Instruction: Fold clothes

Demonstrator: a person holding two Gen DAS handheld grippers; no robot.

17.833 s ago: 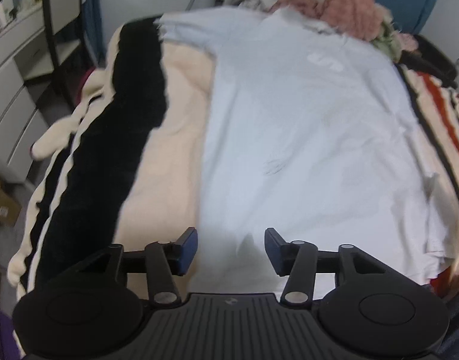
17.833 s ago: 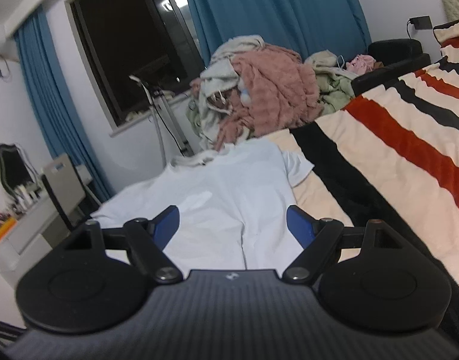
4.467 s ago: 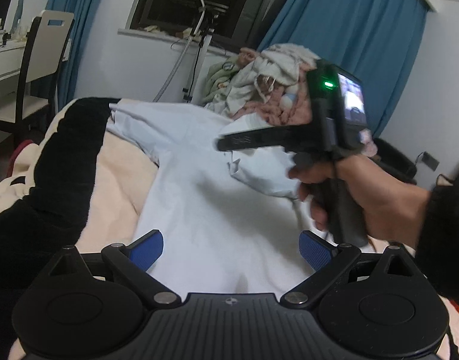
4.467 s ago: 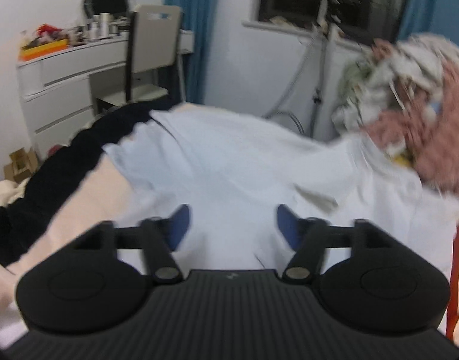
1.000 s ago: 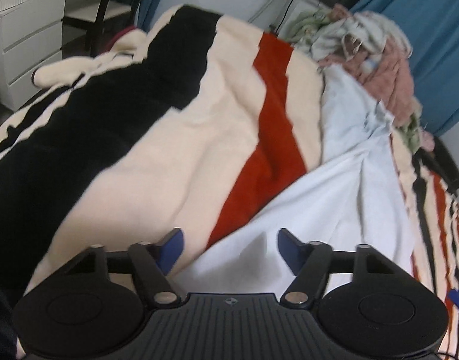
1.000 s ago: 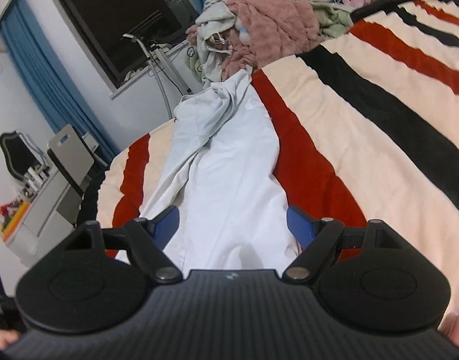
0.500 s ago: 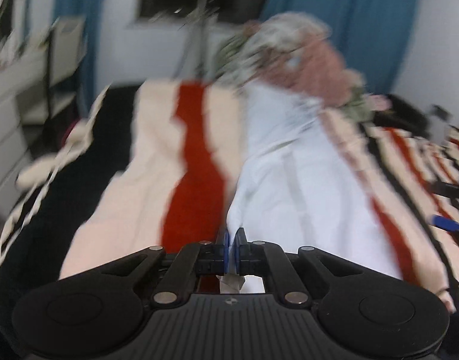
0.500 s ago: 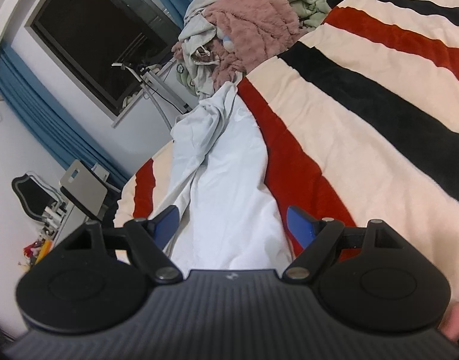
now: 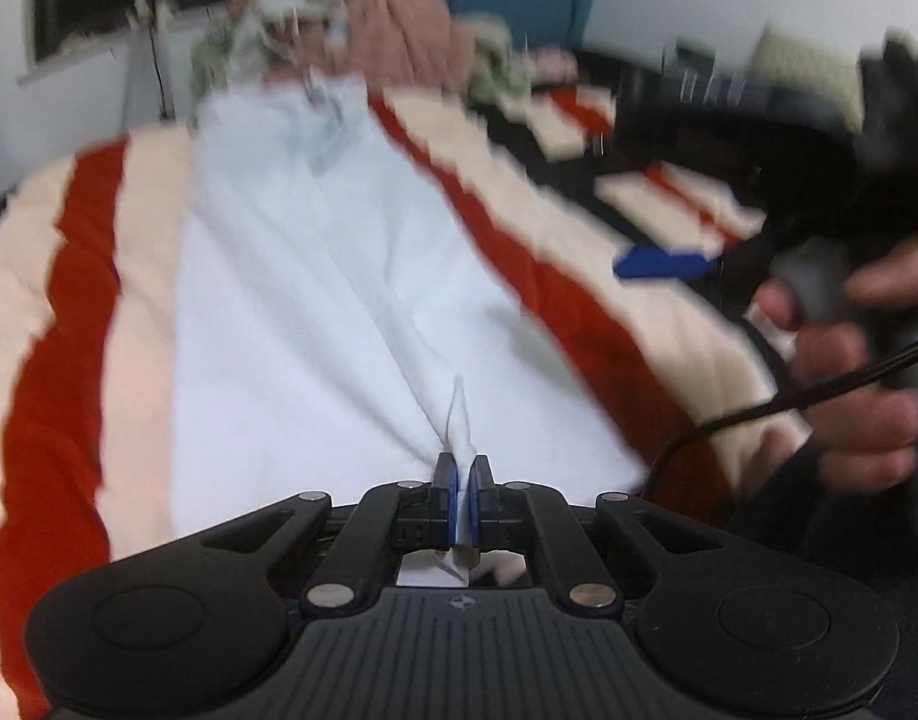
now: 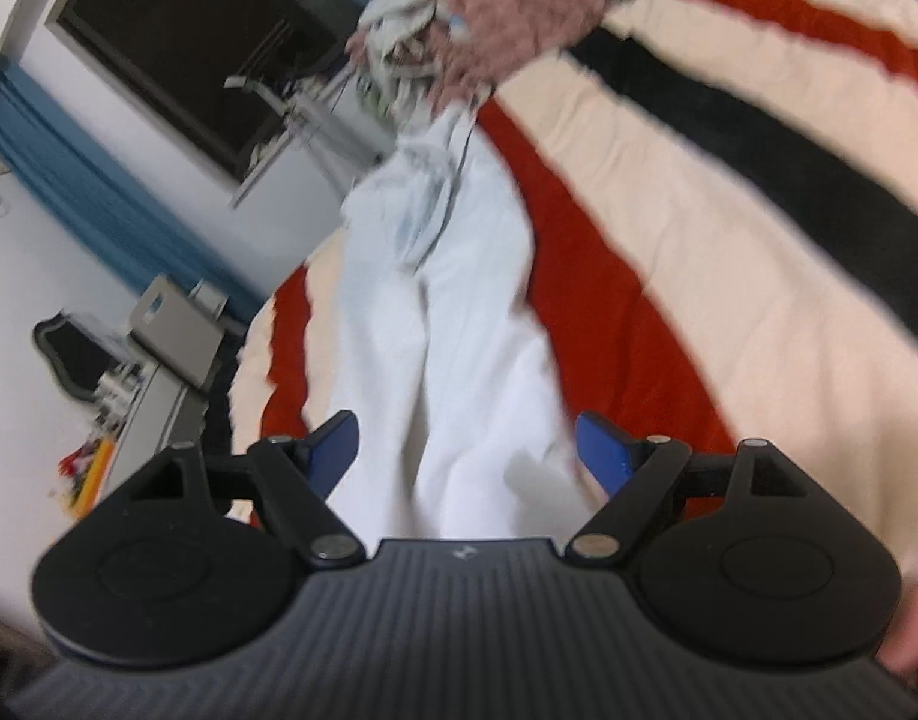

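White shirt (image 9: 291,324) lies lengthwise on a striped blanket (image 9: 69,300) of red, cream and black, its near hem pinched in the clenched left gripper (image 9: 462,480). Right gripper (image 10: 468,447) hangs released above the cloth. Beyond: a clothes heap (image 10: 489,0), blue curtain (image 10: 87,192), dark window (image 10: 207,42).

Smooth cloth shirt (image 9: 315,324), fuzzy blanket (image 9: 69,312)

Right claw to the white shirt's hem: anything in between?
Nothing visible. The right claw is open just above the white shirt, with only bare cloth between its fingers. The left claw already pinches the same hem.
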